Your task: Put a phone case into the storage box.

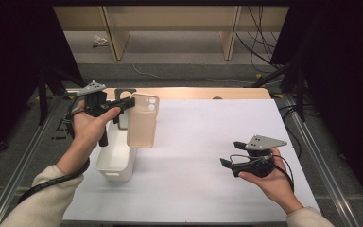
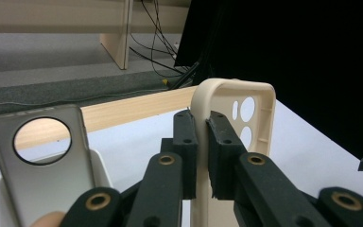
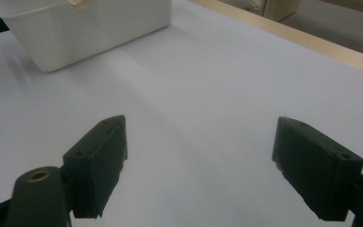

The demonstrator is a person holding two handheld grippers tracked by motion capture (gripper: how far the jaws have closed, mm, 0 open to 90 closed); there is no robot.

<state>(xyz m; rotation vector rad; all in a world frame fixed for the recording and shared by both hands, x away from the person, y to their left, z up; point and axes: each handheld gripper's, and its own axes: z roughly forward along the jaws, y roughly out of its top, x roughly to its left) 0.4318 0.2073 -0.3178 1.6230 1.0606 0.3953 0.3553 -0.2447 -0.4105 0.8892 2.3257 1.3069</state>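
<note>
**A:** Where do your left tongs sit, and what are they doing?

**B:** They sit in the upper left of the high view, and you have them pinching the beige phone case by one long edge. The left gripper view shows it plainly: the two black pads are pressed against the case's side wall just below its rounded top corner, with the camera cut-outs to the right of the pads.

**A:** And where is the case itself?

**B:** It hangs upright in the air, lifted off the worktop, just beside the right rim of the white bin. Its lower edge is level with the top of the bin in the high view.

**A:** Is anything inside that bin?

**B:** A grey phone case with one big round hole stands upright in it, at the left of the left gripper view.

**A:** What about your right tongs?

**B:** You hold them in the lower right of the high view, low over the white worktop and well apart from the bin. Their pads are spread wide with only bare worktop between them, and the bin shows at the upper left of the right gripper view.
</note>
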